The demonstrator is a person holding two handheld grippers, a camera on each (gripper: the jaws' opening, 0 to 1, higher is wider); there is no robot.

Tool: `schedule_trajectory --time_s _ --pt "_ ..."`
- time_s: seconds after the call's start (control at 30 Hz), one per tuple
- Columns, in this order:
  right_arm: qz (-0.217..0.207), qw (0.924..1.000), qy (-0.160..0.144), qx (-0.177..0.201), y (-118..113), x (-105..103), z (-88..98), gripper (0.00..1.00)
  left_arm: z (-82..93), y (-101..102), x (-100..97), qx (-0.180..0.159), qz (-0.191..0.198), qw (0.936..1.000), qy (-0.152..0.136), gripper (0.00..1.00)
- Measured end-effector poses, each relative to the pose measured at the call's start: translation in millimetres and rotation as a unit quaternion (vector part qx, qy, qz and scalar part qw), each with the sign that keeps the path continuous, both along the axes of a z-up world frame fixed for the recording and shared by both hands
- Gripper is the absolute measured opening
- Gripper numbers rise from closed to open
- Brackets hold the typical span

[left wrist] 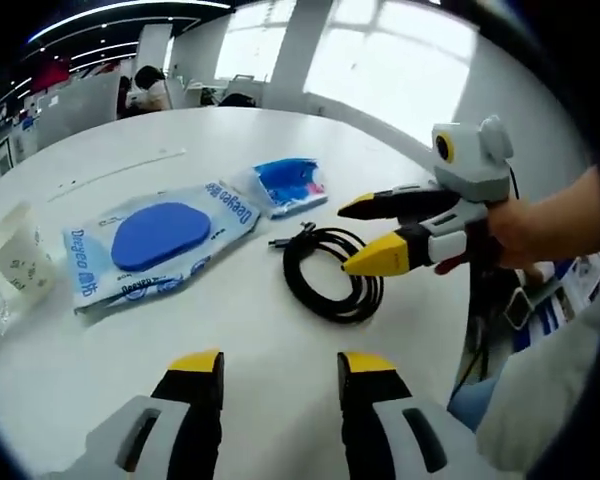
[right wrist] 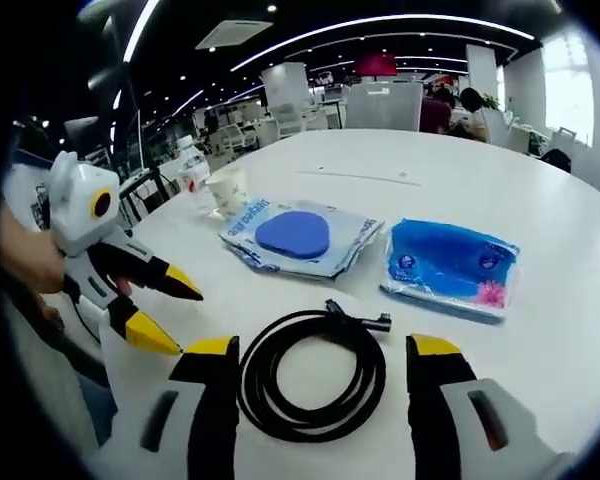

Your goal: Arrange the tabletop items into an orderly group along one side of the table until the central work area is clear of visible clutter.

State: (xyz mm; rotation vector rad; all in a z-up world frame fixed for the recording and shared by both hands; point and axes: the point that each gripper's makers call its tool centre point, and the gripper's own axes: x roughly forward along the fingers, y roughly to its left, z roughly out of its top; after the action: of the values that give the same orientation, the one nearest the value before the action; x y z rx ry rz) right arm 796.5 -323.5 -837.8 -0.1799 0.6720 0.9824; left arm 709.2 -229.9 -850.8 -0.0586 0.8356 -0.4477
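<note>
Left gripper view, going from left to right: a clear plastic cup (left wrist: 8,262) sits at the far left of the white worktop (left wrist: 280,150), partly cut off by the edge and hard to make out. Next is a packet with a blue oval pad (left wrist: 158,240) inside. Just beside it lies a smaller blue packet (left wrist: 285,186). Then comes a black cable (left wrist: 330,272) rolled into a ring. The right gripper (left wrist: 368,238) reaches in from the right, held in a hand (left wrist: 525,228), with its 2 yellow tips spread apart right over the cable. At the bottom, the left gripper (left wrist: 280,362) hangs above bare worktop with its jaws wide apart and nothing between them.

Right gripper view, from the left again: the left gripper (right wrist: 170,312) points in, jaws apart, and a hand (right wrist: 25,255) holds it, partly hidden. The cable (right wrist: 315,375) lies between the right gripper's (right wrist: 325,347) own open jaws. Farther back are the cup (right wrist: 225,190), the pad packet (right wrist: 298,236) and the blue packet (right wrist: 450,262) on the right. I cannot tell if the jaws touch the cable.
</note>
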Motion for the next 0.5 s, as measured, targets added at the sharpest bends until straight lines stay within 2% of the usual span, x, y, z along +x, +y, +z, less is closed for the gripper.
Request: schedule_trajectory --time_s 0.23,0.5 --pt "-0.008 0.9999 0.001 0.012 -0.7 -12.2 1.5 0.72 1.1 20.5 -17.6 -0.002 0.024 0.9997 -0.003 0.48" --pt "0.001 0.9997 -0.001 0.025 2.0 -27.4 6.9 0.79 1.5 46.6 -41.8 -0.008 0.061 0.998 -0.013 0.55"
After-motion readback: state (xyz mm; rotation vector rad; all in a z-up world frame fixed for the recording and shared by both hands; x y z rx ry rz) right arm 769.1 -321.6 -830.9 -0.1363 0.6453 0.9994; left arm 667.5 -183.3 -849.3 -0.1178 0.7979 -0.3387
